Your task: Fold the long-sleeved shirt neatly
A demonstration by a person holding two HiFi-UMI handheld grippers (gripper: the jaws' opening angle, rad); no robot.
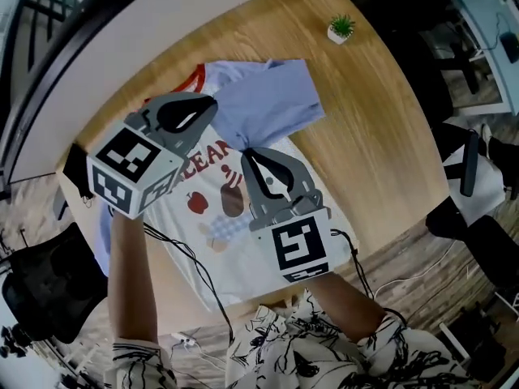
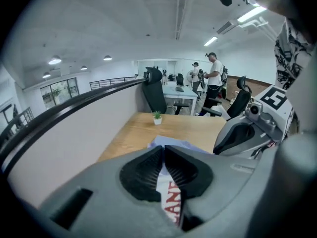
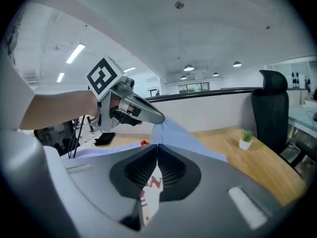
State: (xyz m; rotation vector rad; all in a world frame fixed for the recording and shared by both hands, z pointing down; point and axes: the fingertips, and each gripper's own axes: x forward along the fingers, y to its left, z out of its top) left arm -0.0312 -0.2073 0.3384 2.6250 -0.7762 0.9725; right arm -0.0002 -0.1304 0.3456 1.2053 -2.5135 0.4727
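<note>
Jaws of both grippers are pinched shut on shirt fabric.
The left gripper (image 2: 163, 150) and right gripper (image 3: 157, 148) each clamp a fold of the long-sleeved shirt (image 1: 188, 221), white cloth with red lettering between their pads. The rest lies on the wooden table (image 1: 365, 128), with a blue sleeve (image 1: 272, 108) across its upper part.

The left tongs (image 1: 209, 109) hide part of the lettering (image 1: 214, 159) on the shirt (image 1: 272, 108).

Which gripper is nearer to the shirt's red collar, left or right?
Left. The left gripper, shut on the shirt, is close beside the red collar; the right gripper grips it farther away, lower in the head view.
</note>
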